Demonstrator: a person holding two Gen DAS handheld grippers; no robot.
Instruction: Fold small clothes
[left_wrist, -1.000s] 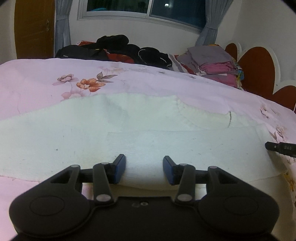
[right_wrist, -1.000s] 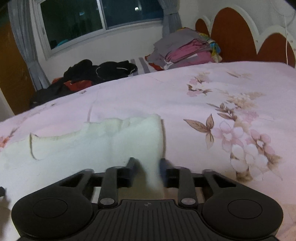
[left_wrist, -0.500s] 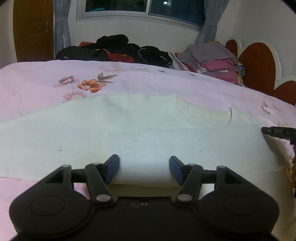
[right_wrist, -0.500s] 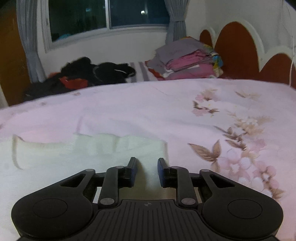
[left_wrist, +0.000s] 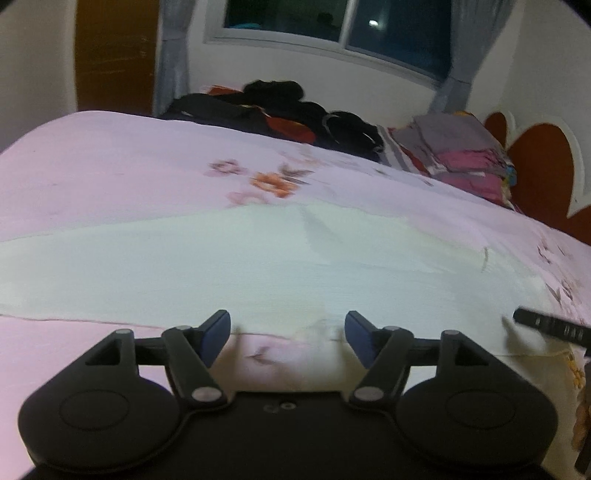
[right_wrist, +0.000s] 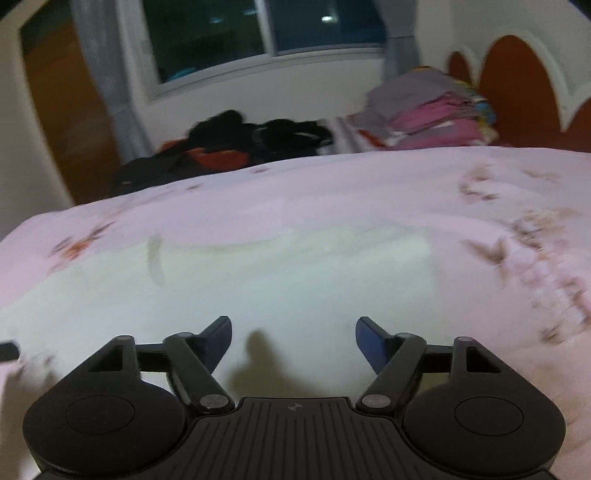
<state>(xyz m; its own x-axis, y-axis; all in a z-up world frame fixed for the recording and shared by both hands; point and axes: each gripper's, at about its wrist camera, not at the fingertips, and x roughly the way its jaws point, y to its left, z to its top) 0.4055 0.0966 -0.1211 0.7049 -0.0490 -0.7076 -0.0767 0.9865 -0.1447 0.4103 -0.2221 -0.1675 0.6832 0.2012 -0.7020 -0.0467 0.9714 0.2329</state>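
Since a second ago both grippers have let go and spread wide; in the left wrist view the left gripper hovers empty at the near hem of the cream garment, lying flat on the pink bedsheet. Right wrist view: the right gripper gapes empty over the same cloth's right part; better to smooth the fold before regrasping an edge squarely.

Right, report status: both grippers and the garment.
Left gripper open, holding nothing. Right gripper open, holding nothing. White garment flat on the pink bedspread. Nothing on it.
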